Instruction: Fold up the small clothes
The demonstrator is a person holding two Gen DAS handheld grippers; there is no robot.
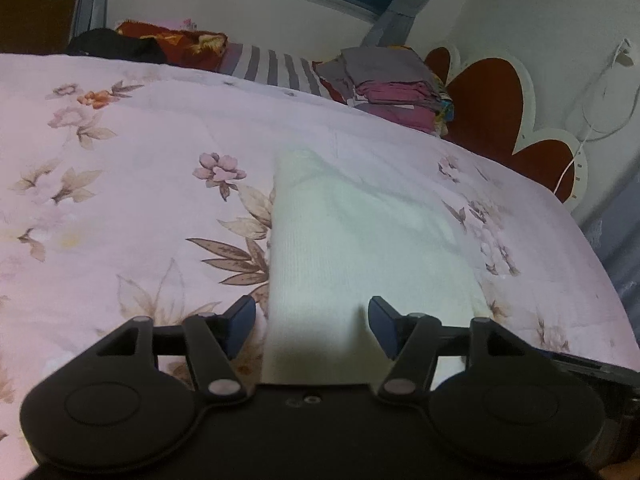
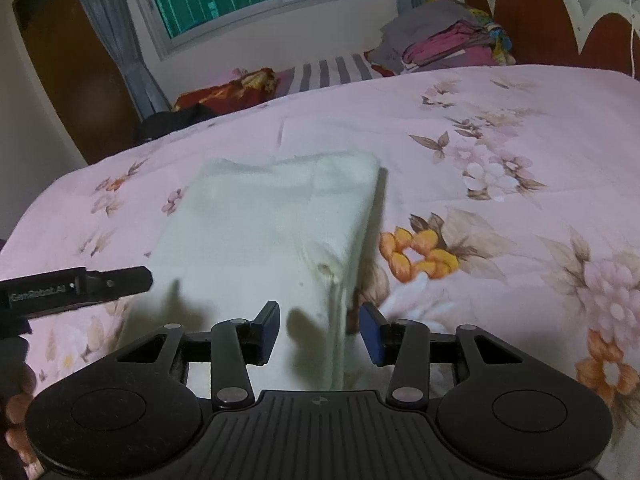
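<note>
Left claw (image 1: 312,326) and right claw (image 2: 319,330) both released, straddling near corners of white knit garment (image 2: 264,220), lying partly folded on floral bed (image 2: 500,120). Prob. light, soft, floppy; pinch doubled edge near corners w/ both.

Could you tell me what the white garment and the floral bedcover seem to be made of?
White garment: probably a soft knit, matte, judging by its fine ribbed rows. Floral bedcover: likely a smooth woven cotton or blend, printed, with shallow creases.
</note>
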